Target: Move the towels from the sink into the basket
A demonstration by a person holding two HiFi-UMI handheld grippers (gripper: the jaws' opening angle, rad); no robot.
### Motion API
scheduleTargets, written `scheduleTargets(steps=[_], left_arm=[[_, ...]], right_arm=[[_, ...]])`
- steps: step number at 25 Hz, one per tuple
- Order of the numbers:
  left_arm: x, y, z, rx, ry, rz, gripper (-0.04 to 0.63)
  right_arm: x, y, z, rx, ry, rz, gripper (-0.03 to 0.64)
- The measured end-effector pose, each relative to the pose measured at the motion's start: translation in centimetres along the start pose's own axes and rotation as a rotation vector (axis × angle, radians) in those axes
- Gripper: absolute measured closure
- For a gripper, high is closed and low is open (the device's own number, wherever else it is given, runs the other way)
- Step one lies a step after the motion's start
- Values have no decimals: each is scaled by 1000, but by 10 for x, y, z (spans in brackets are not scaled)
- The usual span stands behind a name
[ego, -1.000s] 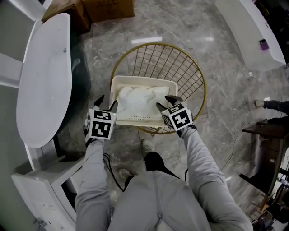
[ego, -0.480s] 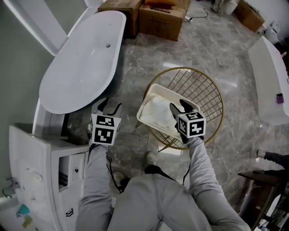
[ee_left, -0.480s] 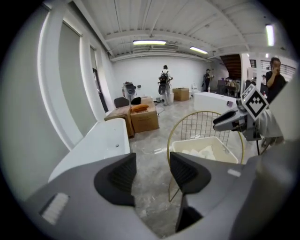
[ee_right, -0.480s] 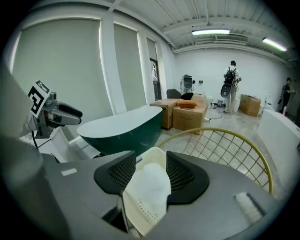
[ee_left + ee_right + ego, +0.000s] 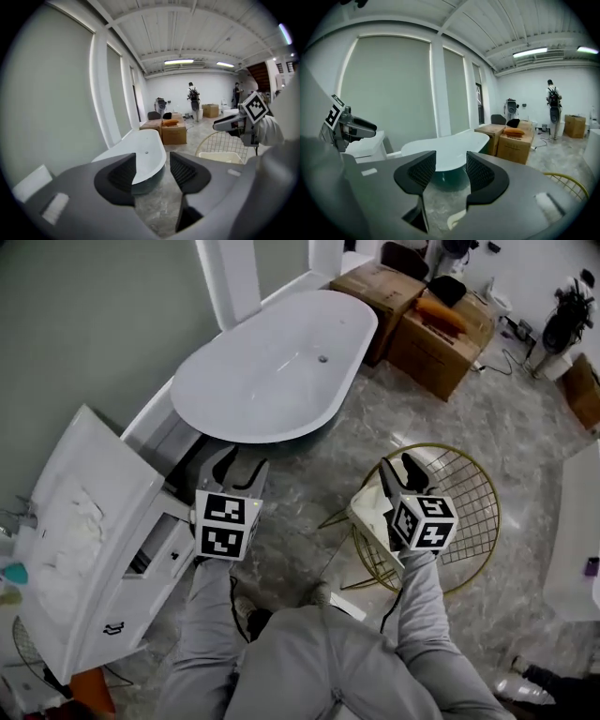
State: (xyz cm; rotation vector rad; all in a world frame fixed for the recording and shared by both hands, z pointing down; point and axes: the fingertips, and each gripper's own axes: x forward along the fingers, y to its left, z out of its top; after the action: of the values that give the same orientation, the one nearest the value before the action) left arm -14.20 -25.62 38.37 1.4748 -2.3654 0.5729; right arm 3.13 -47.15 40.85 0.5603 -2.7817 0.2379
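White towels (image 5: 77, 524) lie crumpled in the sink of the white vanity (image 5: 112, 474) at the left of the head view. The gold wire basket (image 5: 469, 486) stands on the floor at the right, with a white tub (image 5: 367, 513) inside it, mostly hidden. My left gripper (image 5: 239, 465) hangs open and empty between the vanity and the bathtub. My right gripper (image 5: 400, 470) is open and empty over the basket's left rim. In the left gripper view the jaws (image 5: 152, 171) frame the bathtub (image 5: 143, 152); the right gripper view's jaws (image 5: 451, 171) do too.
A long white bathtub (image 5: 281, 371) lies ahead on the marble floor. Cardboard boxes (image 5: 427, 320) stand behind it. The vanity has a drawer front (image 5: 155, 563) near my left knee. A white counter edge (image 5: 577, 549) is at the far right. People stand far off (image 5: 553, 101).
Both grippers lifted away from the white tub in the basket and swung left. The view turned from the basket to take in the vanity, its sink and the whole bathtub.
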Motion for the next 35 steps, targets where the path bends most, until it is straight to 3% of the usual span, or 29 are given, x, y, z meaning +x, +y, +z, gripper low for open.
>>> scheduleTargets(steps=[8,17,27,35], left_arm=[[-126,135,-34,-69,-51,265,318],[-270,280,-127,-184,-6,532,318],[-404,386,-244,-265,119,711,318],[-462,424,-303,-367,156,788,318]], right_arm=[[57,160,51,-90,-62,225,434],[103,412,65,-227,-69,558,434],[108,652,29,-350,-20,826,433],[104,768,-4,-457,42,995,420]])
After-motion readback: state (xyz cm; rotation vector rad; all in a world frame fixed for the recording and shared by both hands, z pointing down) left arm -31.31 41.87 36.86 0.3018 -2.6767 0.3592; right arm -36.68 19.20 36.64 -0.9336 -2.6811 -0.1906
